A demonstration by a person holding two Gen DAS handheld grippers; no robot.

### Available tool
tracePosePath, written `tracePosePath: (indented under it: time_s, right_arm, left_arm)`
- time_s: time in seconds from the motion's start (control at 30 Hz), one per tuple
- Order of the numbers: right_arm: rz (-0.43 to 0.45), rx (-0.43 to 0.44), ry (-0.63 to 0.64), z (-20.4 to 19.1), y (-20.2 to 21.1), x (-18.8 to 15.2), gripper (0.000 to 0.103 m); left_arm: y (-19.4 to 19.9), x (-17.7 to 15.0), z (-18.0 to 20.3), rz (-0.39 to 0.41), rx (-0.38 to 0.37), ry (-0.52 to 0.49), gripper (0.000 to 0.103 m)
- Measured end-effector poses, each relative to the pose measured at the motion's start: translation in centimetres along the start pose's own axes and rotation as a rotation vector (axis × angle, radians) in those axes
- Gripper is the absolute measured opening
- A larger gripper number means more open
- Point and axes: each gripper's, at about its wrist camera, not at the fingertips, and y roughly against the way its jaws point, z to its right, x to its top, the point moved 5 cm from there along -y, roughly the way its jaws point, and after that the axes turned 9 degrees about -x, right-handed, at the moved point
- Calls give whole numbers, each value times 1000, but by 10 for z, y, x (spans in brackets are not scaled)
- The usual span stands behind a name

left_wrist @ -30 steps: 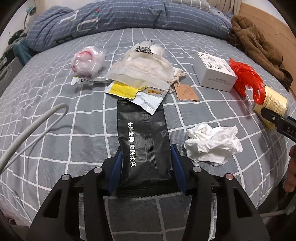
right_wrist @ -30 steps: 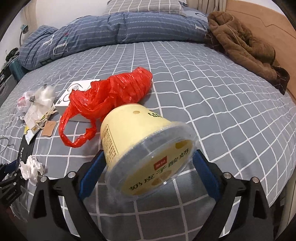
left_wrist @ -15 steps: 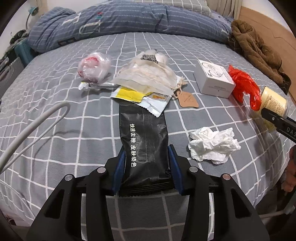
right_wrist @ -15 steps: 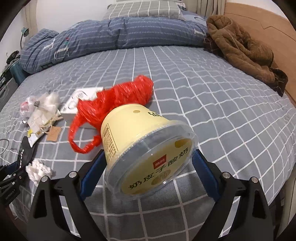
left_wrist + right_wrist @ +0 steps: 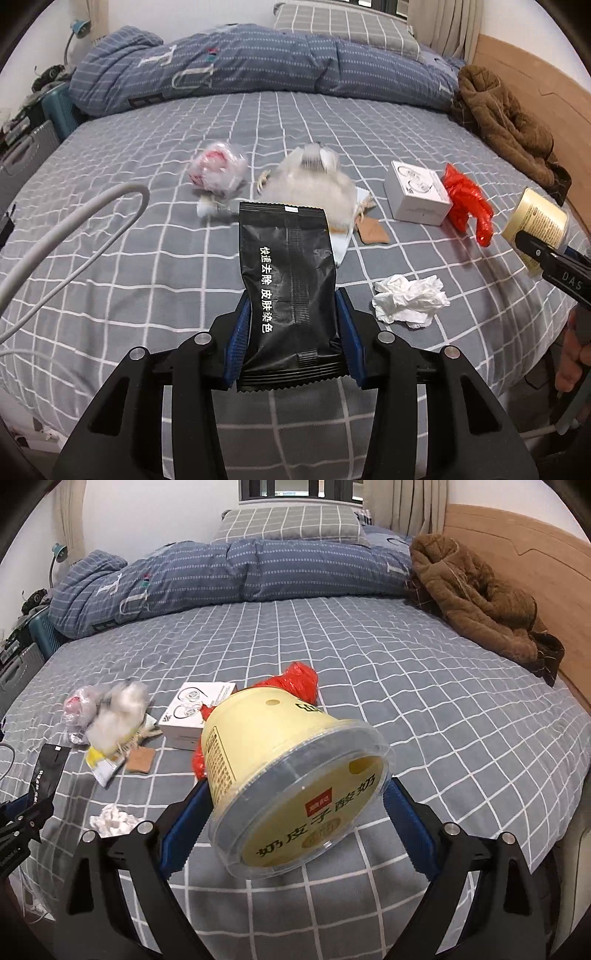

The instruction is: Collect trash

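1. The left gripper [image 5: 293,332], black with blue ribbed pads, is clamped on the lower end of a flat black foil sachet printed with white Chinese characters [image 5: 290,280]; the sachet stands up between the jaws, raised off the bed.
2. The right gripper [image 5: 295,808] holds a pale yellow plastic yoghurt tub with a clear lid [image 5: 291,786], gripped by its sides and tipped so the lid faces the camera (also clear of the bed).
3. Just ahead and right of the left gripper, a crumpled white tissue [image 5: 410,301] lies on the grey checked bedsheet [image 5: 147,266].
4. Further ahead of the left gripper, a pile of translucent and yellow wrappers [image 5: 314,184] sits partly hidden behind the sachet, blurred; a small clear bag with pink contents [image 5: 218,171] lies to its left.
5. Ahead and right of the left gripper, a white cardboard earphone box [image 5: 415,194] rests touching a crumpled red plastic bag [image 5: 467,201].
6. A brown paper tag [image 5: 373,230] lies between the pile and the box.
7. A white cable [image 5: 74,236] loops at the left gripper's left.
8. A brown fleece jacket [image 5: 476,598] lies far ahead of the right gripper, at its right.
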Motion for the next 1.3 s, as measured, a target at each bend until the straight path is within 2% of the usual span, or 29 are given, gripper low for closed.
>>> tracePosePath:
  time_s: [0.6,1.3]
  right_arm:
    - [102,14,30,-25,73,-5,88]
    - [126,67,91,-60,134,-44,88]
  left_arm:
    - [58,-15,-6,58,8,2,43]
    - [110,-47,-20,93,33,22,43]
